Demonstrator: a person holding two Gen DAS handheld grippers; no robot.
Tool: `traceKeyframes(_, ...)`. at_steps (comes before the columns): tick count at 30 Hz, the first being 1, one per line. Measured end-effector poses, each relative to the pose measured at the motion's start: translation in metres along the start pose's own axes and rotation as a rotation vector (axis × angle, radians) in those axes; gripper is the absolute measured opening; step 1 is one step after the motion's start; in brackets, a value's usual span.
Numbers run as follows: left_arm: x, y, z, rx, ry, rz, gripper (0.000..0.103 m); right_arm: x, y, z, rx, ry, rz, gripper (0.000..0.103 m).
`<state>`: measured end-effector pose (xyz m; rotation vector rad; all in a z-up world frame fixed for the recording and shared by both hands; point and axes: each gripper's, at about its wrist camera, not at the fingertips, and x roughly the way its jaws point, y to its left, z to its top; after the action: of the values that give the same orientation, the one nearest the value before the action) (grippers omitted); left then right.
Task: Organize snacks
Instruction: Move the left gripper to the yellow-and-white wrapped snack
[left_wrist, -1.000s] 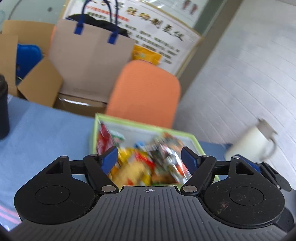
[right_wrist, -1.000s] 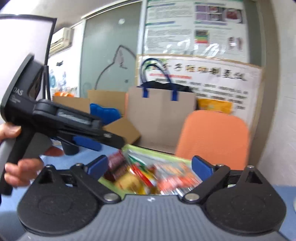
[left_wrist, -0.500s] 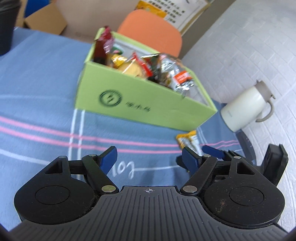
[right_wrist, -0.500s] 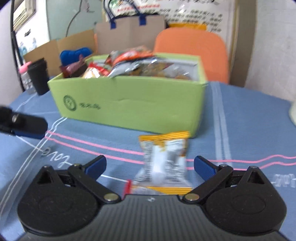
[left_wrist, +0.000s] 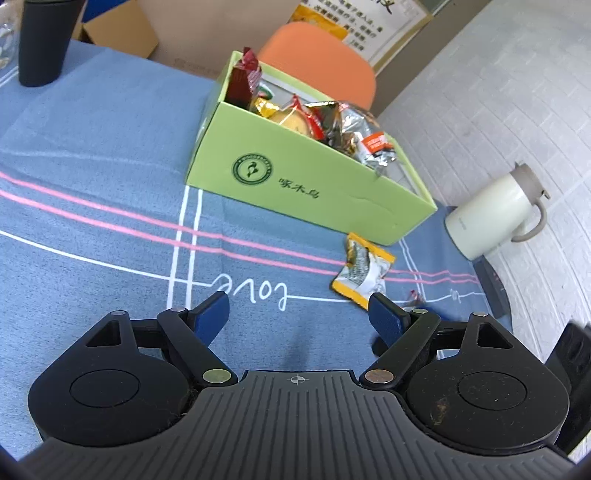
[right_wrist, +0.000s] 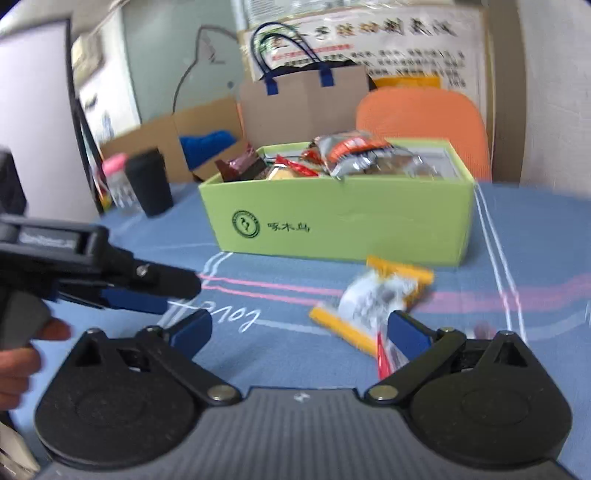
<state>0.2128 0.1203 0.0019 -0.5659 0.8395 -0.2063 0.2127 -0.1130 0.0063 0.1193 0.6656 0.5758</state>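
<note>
Left wrist view: the left gripper (left_wrist: 297, 319) sits low in the frame, tilted down over the blue tablecloth (left_wrist: 92, 177), its blue-padded fingers spread wide with only cloth between them. A yellow-edged snack packet (left_wrist: 364, 267) lies flat on the cloth right of centre, just in front of the near right corner of the green box (left_wrist: 314, 184) but not touching it; its long axis runs diagonally, from upper left beside the box to lower right near the right fingertip. The box's long side slants from upper left to lower right and it is heaped with wrapped snacks (left_wrist: 321, 118). A cream jug (left_wrist: 491, 218) stands at the right edge, a dark cup (left_wrist: 42, 40) upper left, an orange chair (left_wrist: 325, 62) behind the box. Right wrist view, blurred: the right gripper (right_wrist: 299, 332) is held more level, fingers spread, nothing pinched. The same packet (right_wrist: 373, 299) lies centre-right, long axis slanting from upper right by the box (right_wrist: 340, 221) to lower left, its near end just beside the right finger; contact cannot be told. Only this view shows the left gripper (right_wrist: 147, 284) from the side at the left edge, gripped by a bare hand (right_wrist: 22, 354), and a red wrapper (right_wrist: 386, 356) behind the right finger.
</note>
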Motion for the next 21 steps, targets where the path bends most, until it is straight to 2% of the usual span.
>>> traceKeyframes(2,0.004,-0.004,-0.002,-0.005,0.015,-0.014,0.071,-0.004,-0.005,-0.008,0.048,0.003,0.016,0.100)
traceKeyframes(4,0.009,-0.010,-0.006,0.004,0.037,-0.022,0.071,-0.005,-0.006,-0.014,0.044,0.009,0.000,0.100)
traceKeyframes(8,0.013,-0.019,-0.013,0.034,0.054,-0.023,0.071,-0.013,-0.014,-0.020,0.023,0.017,-0.073,0.100)
traceKeyframes(10,0.015,-0.020,-0.014,0.035,0.053,-0.018,0.071,-0.022,-0.020,-0.023,0.016,0.009,-0.123,0.100)
traceKeyframes(15,0.029,-0.032,-0.006,0.054,0.064,-0.005,0.071,-0.047,-0.025,-0.023,0.024,-0.053,-0.147,0.101)
traceKeyframes(18,0.040,-0.046,0.009,0.084,0.065,-0.011,0.071,-0.039,-0.014,-0.010,-0.050,-0.057,-0.117,0.101)
traceKeyframes(21,0.059,-0.063,0.029,0.152,0.089,-0.052,0.068,-0.013,-0.010,0.004,-0.087,-0.022,-0.086,0.102)
